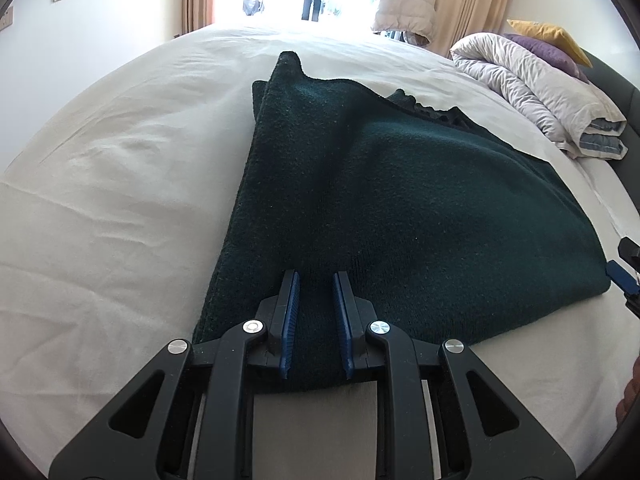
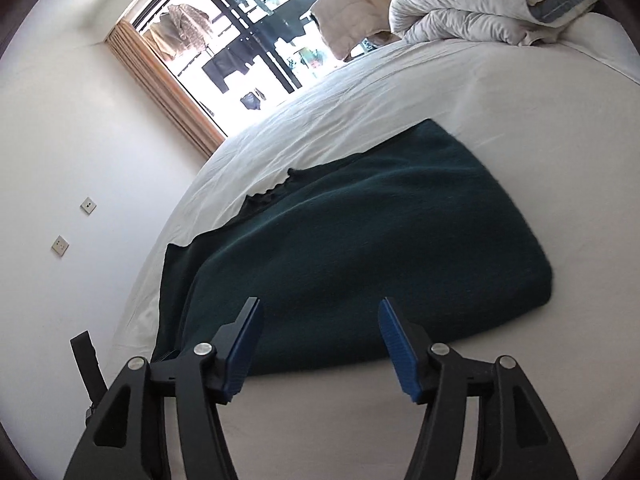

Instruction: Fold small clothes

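A dark green knitted garment [image 1: 400,184] lies folded on the white bed sheet [image 1: 120,200]. Its near edge is lifted and bunched between the blue pads of my left gripper [image 1: 316,280], which is shut on the cloth. In the right wrist view the same garment [image 2: 380,240] spreads flat ahead, its ribbed edge toward the window. My right gripper [image 2: 320,304] stands open above the garment's near edge, and its pads [image 2: 394,332] touch nothing. A blue-tipped part of the right gripper [image 1: 624,272] shows at the right edge of the left wrist view.
A rolled white duvet [image 1: 536,80] with purple and yellow pillows [image 1: 560,46] lies at the bed's far right. Beyond the bed are a bright window [image 2: 248,52], beige curtains [image 1: 468,0] and a padded jacket [image 1: 404,4]. Wall sockets [image 2: 60,245] sit on the left wall.
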The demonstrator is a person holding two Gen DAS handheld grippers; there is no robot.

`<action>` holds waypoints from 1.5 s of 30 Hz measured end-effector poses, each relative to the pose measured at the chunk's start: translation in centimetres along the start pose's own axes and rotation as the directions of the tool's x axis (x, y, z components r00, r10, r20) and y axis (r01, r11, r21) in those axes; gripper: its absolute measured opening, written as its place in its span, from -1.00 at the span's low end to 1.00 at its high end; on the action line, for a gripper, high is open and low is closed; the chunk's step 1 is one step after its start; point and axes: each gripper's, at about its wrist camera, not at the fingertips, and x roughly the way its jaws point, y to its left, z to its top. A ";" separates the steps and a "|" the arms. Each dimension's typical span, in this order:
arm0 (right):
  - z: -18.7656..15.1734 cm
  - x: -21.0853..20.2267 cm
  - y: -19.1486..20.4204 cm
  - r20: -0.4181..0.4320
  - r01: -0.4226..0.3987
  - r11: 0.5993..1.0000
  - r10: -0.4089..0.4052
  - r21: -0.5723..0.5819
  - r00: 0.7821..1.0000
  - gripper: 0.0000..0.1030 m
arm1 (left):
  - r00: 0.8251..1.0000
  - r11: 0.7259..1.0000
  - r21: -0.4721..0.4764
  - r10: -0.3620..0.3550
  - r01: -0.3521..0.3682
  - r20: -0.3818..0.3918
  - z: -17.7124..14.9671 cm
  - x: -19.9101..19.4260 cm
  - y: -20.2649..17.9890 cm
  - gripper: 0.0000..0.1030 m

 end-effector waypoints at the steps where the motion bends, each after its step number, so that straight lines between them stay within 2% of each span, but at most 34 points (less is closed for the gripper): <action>1: -0.4 0.6 -0.5 -0.026 0.009 1.000 -0.009 0.018 1.000 0.44 | 1.000 1.000 -0.001 -0.002 0.002 0.001 0.0 0.0 0.0 -0.63; 3: -1.1 2.2 -1.7 -0.109 0.093 0.994 -0.086 0.056 0.990 0.48 | 1.000 1.000 -0.005 -0.009 0.009 0.003 -0.1 -0.1 0.2 -0.63; 4: -1.4 2.2 -2.1 -0.110 0.106 0.992 -0.098 0.063 0.989 0.34 | 1.000 1.000 -0.008 -0.013 0.013 0.003 -0.1 -0.2 0.3 -0.63; 5: -1.5 1.7 -2.2 -0.094 0.102 0.992 -0.096 0.068 0.991 0.31 | 1.000 1.000 -0.010 -0.017 0.017 0.003 -0.1 -0.2 0.4 -0.63; 8: -2.1 0.0 -2.2 -0.077 0.109 0.991 -0.103 0.078 0.992 0.34 | 1.000 1.000 -0.012 -0.023 0.023 0.007 -0.1 -0.4 0.5 -0.63; 11: -2.7 -1.7 -1.5 -0.040 0.088 0.995 -0.086 0.053 0.995 0.34 | 0.998 0.997 -0.041 -0.061 0.062 0.026 -0.2 -1.2 1.1 -0.62; 15: -2.9 -2.4 -0.5 -0.011 0.030 0.998 -0.030 0.047 0.999 0.35 | 0.993 0.981 -0.153 -0.116 0.120 0.035 -1.2 -4.1 2.6 -0.59; 17: -3.0 -2.8 0.0 -0.008 0.010 0.999 -0.009 0.037 1.000 0.35 | 0.988 0.965 -0.211 -0.148 0.156 0.051 -2.0 -6.0 3.0 -0.41; 19: -3.3 -2.9 0.5 -0.006 -0.016 1.000 0.017 0.025 1.000 0.34 | 0.976 0.936 -0.277 -0.198 0.216 0.092 -2.8 -7.9 3.6 0.49; 20: -3.4 -2.8 0.9 -0.007 -0.028 0.999 0.028 0.020 1.000 0.35 | 0.966 0.916 -0.309 -0.225 0.254 0.129 -3.3 -8.8 3.6 0.60; 22: -3.7 -3.0 1.1 -0.009 -0.048 0.999 0.048 0.020 0.999 0.35 | 0.936 0.863 -0.366 -0.295 0.347 0.190 -4.3 -9.7 3.7 0.73; 23: -3.7 -3.1 1.2 -0.010 -0.056 0.998 0.056 0.022 0.998 0.35 | 0.924 0.833 -0.401 -0.333 0.382 0.188 -4.6 -9.4 3.7 0.73; 26: -4.0 -3.5 1.2 -0.009 -0.077 0.997 0.077 0.022 0.997 0.34 | 0.906 0.764 -0.495 -0.403 0.413 0.133 -4.8 -7.1 3.7 0.73; 28: -4.0 -3.9 0.9 -0.002 -0.085 0.996 0.085 0.021 0.996 0.34 | 0.894 0.723 -0.539 -0.421 0.433 0.154 -4.8 -6.1 3.9 0.73; 30: -3.8 -4.3 0.6 0.007 -0.089 0.996 0.089 0.028 0.996 0.34 | 0.893 0.702 -0.563 -0.414 0.436 0.175 -4.3 -5.4 4.2 0.70; 33: -3.1 -4.2 0.1 0.010 -0.098 0.994 0.098 0.043 0.995 0.34 | 0.883 0.667 -0.591 -0.424 0.454 0.200 -2.8 -4.0 4.4 0.70; 36: -2.3 -3.7 0.3 0.002 -0.100 0.995 0.100 0.029 0.995 0.34 | 0.878 0.628 -0.633 -0.437 0.453 0.194 -1.1 -1.7 4.6 0.50; 38: -1.5 -3.0 0.7 -0.002 -0.094 0.995 0.094 0.014 0.996 0.32 | 0.872 0.611 -0.646 -0.452 0.456 0.189 0.0 -0.4 4.7 0.24; 40: -0.6 -1.8 1.0 -0.014 -0.081 0.997 0.081 0.000 0.997 0.25 | 0.871 0.612 -0.653 -0.463 0.446 0.161 0.7 1.0 4.4 -0.31; 43: 0.8 0.2 1.5 -0.032 -0.083 0.996 0.083 -0.006 0.996 0.11 | 0.872 0.626 -0.647 -0.471 0.436 0.132 0.9 2.4 4.2 -0.65; 45: 1.6 2.2 1.9 -0.057 -0.079 0.997 0.078 -0.019 0.995 -0.01 | 0.877 0.647 -0.629 -0.463 0.432 0.126 1.0 2.7 4.0 -0.70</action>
